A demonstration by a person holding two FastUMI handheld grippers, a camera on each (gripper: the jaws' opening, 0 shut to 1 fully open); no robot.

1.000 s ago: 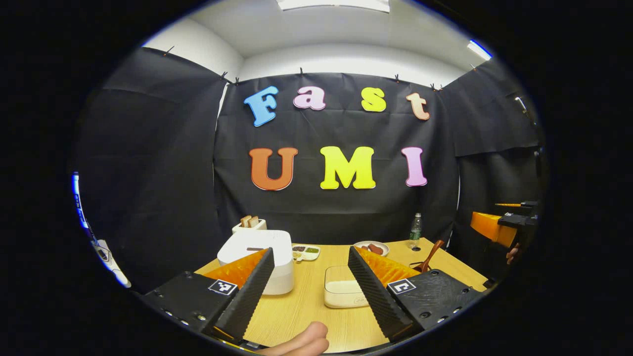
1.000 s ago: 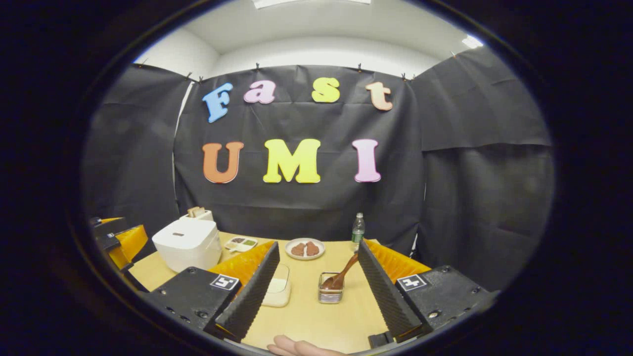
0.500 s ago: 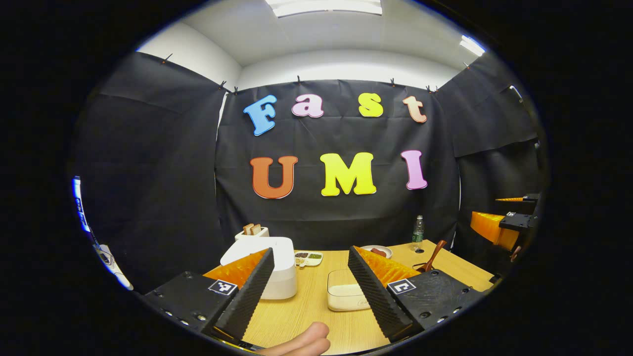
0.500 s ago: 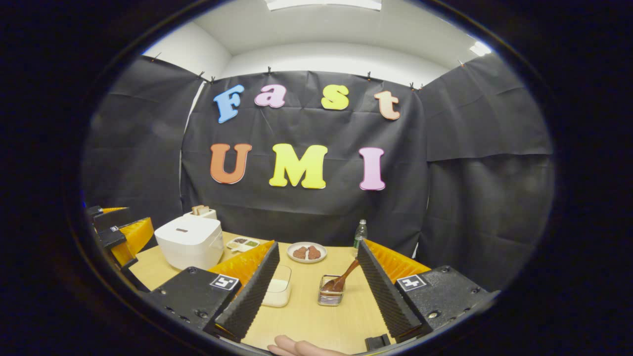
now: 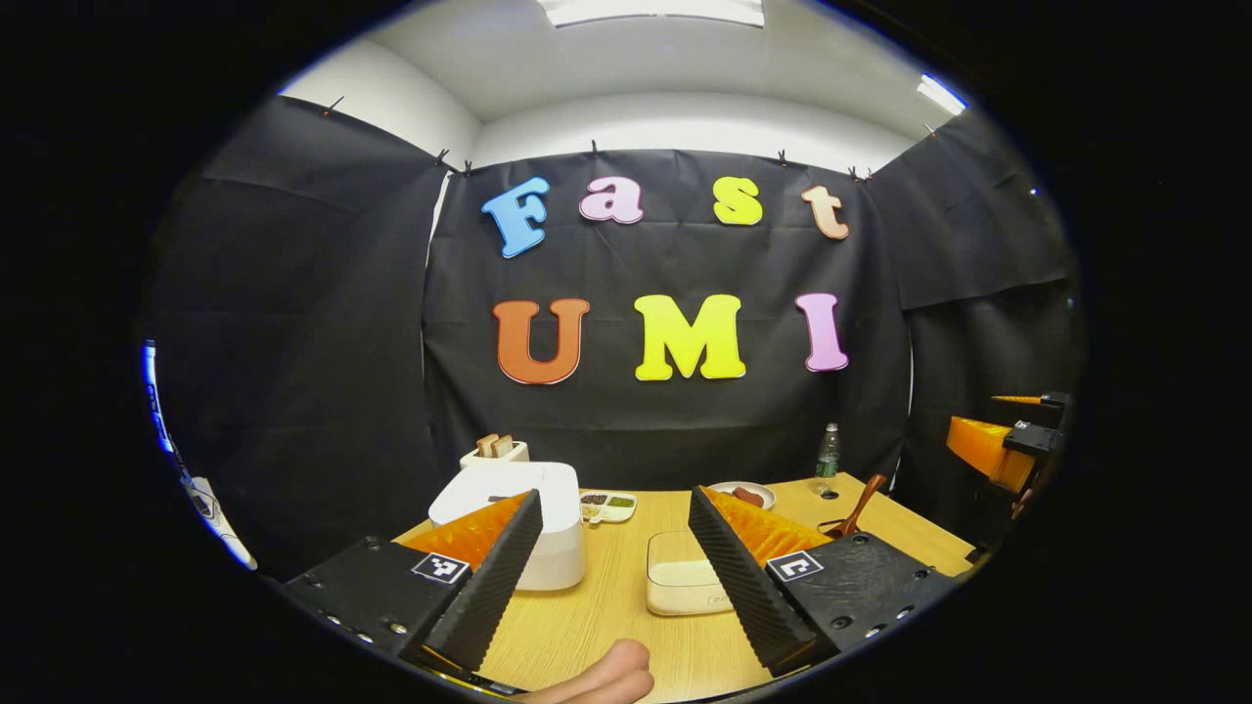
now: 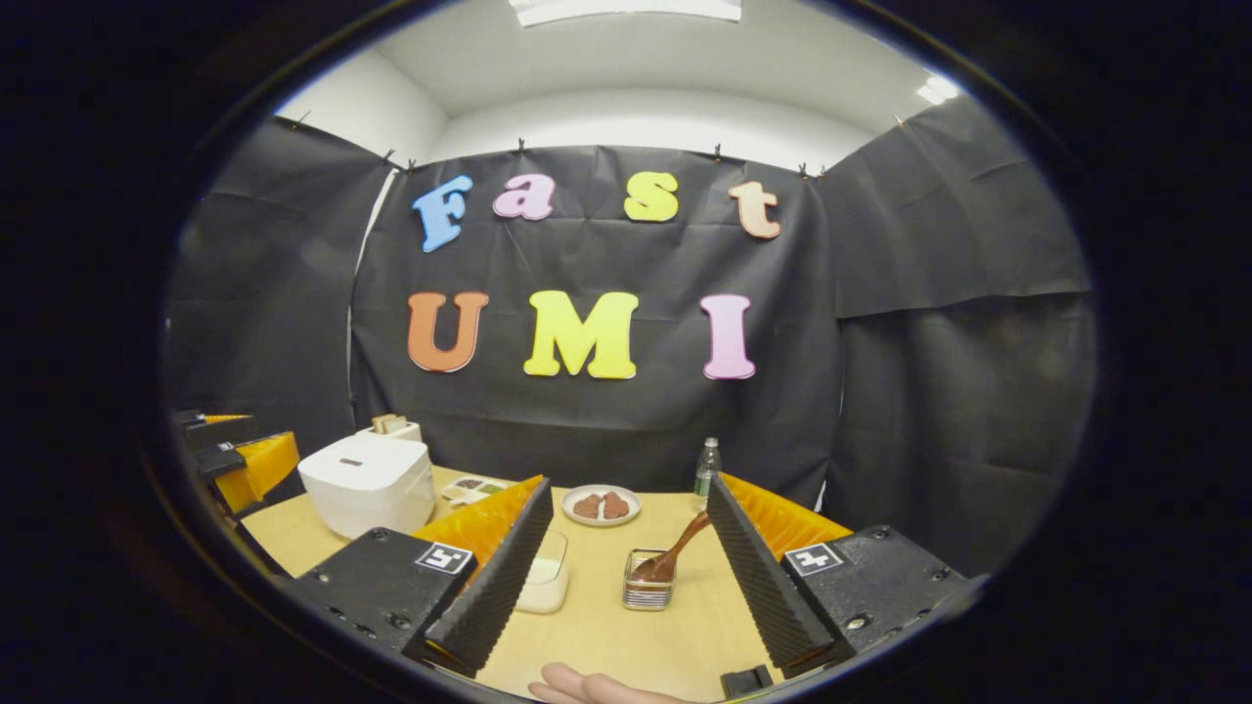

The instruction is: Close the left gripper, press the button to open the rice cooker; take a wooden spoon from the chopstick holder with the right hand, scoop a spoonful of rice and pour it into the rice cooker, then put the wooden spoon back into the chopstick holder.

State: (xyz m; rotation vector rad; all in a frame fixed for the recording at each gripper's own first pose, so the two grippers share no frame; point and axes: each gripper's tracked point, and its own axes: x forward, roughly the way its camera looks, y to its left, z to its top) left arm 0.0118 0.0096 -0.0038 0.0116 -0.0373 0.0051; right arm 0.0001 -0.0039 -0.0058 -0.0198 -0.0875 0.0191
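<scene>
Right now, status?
Left gripper open, right gripper open, both empty. Rice cooker shut. Wooden spoon in chopstick holder. Path unobstructed.

Toaster (image 6: 389,427), plate (image 6: 604,505) and bottle (image 6: 705,462) on table (image 6: 606,636).

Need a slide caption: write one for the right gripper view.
Open right gripper faces wooden spoon in chopstick holder; rice cooker closed.

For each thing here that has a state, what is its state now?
Rice cooker: lid shut.
Wooden spoon: in the chopstick holder, leaning.
Rice container: no lid, rice inside.
Bottle: upright, capped.
Left gripper: open, empty.
Right gripper: open, empty.
</scene>
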